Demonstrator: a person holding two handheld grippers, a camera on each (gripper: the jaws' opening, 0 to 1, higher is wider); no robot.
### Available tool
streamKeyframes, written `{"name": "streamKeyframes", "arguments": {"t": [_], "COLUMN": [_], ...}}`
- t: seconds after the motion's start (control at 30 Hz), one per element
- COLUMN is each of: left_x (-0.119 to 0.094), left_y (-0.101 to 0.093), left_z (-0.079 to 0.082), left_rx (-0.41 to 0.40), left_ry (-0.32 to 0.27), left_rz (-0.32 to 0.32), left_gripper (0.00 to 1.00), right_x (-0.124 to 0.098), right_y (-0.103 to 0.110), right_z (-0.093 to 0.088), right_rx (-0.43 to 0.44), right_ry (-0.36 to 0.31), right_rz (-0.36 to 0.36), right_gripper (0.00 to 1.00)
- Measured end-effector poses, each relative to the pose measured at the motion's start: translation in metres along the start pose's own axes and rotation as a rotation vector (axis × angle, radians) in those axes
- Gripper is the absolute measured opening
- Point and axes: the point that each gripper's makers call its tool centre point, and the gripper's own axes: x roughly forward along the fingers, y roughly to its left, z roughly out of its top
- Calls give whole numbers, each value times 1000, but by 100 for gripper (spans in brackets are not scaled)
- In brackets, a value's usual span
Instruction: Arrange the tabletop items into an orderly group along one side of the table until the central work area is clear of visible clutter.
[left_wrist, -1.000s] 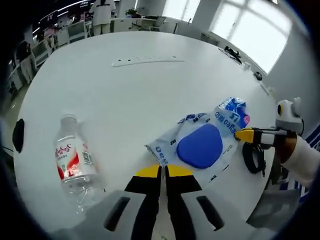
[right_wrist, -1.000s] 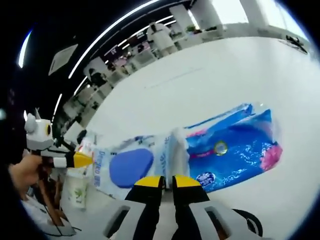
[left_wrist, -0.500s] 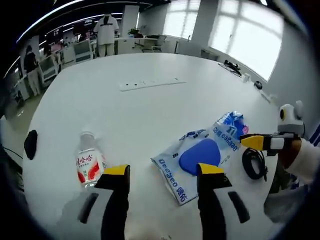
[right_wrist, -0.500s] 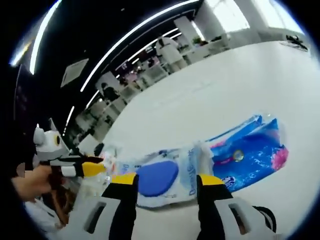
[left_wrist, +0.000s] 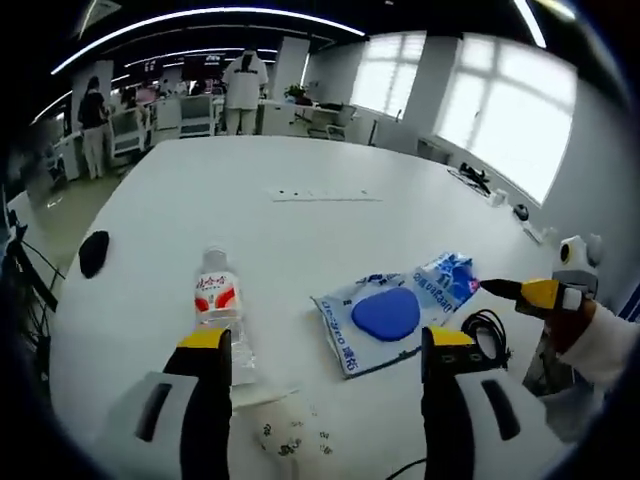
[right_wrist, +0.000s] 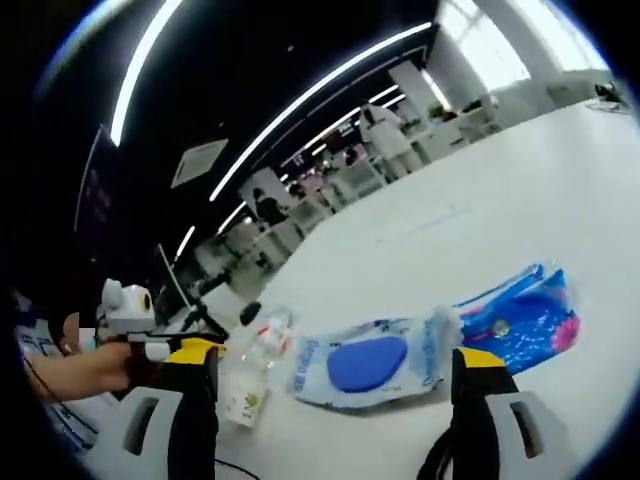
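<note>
A wet-wipe pack with a blue oval lid (left_wrist: 385, 315) lies flat on the white table (left_wrist: 300, 240), touching a blue tissue pack (left_wrist: 452, 278) on its right. To the left of the wipes, a clear water bottle with a red label (left_wrist: 220, 305) lies on its side. My left gripper (left_wrist: 327, 340) is open wide, back from all of them and holding nothing. My right gripper (right_wrist: 337, 355) is also open and empty. It faces the wipe pack (right_wrist: 365, 362), the tissue pack (right_wrist: 525, 320) and the bottle (right_wrist: 250, 375) from the other side. The right gripper (left_wrist: 528, 292) comes in from the right.
A black coiled cable (left_wrist: 487, 330) lies by the tissue pack. A black puck (left_wrist: 93, 252) sits near the left table edge, and a white power strip (left_wrist: 325, 196) lies farther back. Crumbs (left_wrist: 280, 435) lie close to my left jaws. The left gripper (right_wrist: 150, 347) is in a person's hand.
Both grippers went from shut to wide open and drew back from the packs. The packs and bottle now look smaller and farther off.
</note>
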Motion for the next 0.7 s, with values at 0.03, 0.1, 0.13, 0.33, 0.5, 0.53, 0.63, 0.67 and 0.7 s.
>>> {"name": "streamKeyframes", "arguments": {"t": [0.03, 0.1, 0.13, 0.33, 0.5, 0.53, 0.63, 0.67, 0.7], "left_x": [-3, -13, -16, -39, -58, -62, -67, -69, -70], "left_y": [1, 1, 1, 2, 8, 9, 9, 10, 13], "left_z": [-2, -10, -14, -36, -44, -45, -48, -49, -50], "left_rx": [-3, -1, 2, 5, -2, -7, -11, -13, -15], "left_ry": [-2, -4, -1, 12, -5, -9, -13, -12, -12], "left_rz": [1, 5, 8, 31, 49, 49, 58, 60, 62], "left_gripper": [78, 78, 78, 77, 76, 76, 75, 75, 74], "right_x": [-4, -19, -24, -47, -60, -62, -63, -63, -65], "right_y": [2, 12, 13, 17, 19, 21, 22, 24, 24], "right_z": [-1, -11, -19, -36, -41, -42, -45, -46, -47], "right_rx": [-1, -21, -23, -13, 24, 29, 41, 38, 30], "right_ry": [1, 26, 49, 73, 55, 52, 51, 59, 64], "right_rz": [7, 23, 27, 4, -28, -32, -35, -38, -45], "right_gripper": [99, 99, 99, 99, 99, 99, 99, 98, 97]}}
